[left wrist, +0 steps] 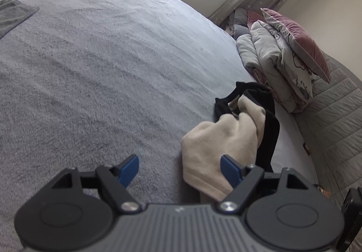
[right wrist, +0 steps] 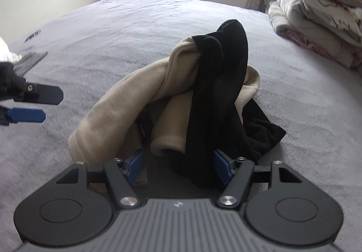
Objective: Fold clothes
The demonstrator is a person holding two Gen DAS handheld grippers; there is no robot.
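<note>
A beige-and-black garment (right wrist: 181, 93) lies bunched in a heap on the grey bed (right wrist: 113, 32). My right gripper (right wrist: 178, 166) is open, its blue pads either side of the heap's near edge, with black cloth between them. My left gripper (left wrist: 181, 170) is open just left of the same garment (left wrist: 215, 145), with its right pad against the beige cloth. The left gripper also shows at the left edge of the right wrist view (right wrist: 43, 105), above the bed and apart from the heap.
A stack of folded quilts and a pink pillow (right wrist: 316, 14) sits at the bed's right, also in the left wrist view (left wrist: 285, 55). A grey folded item (left wrist: 13, 14) lies far left on the bed. A quilted headboard (left wrist: 334, 120) runs along the right.
</note>
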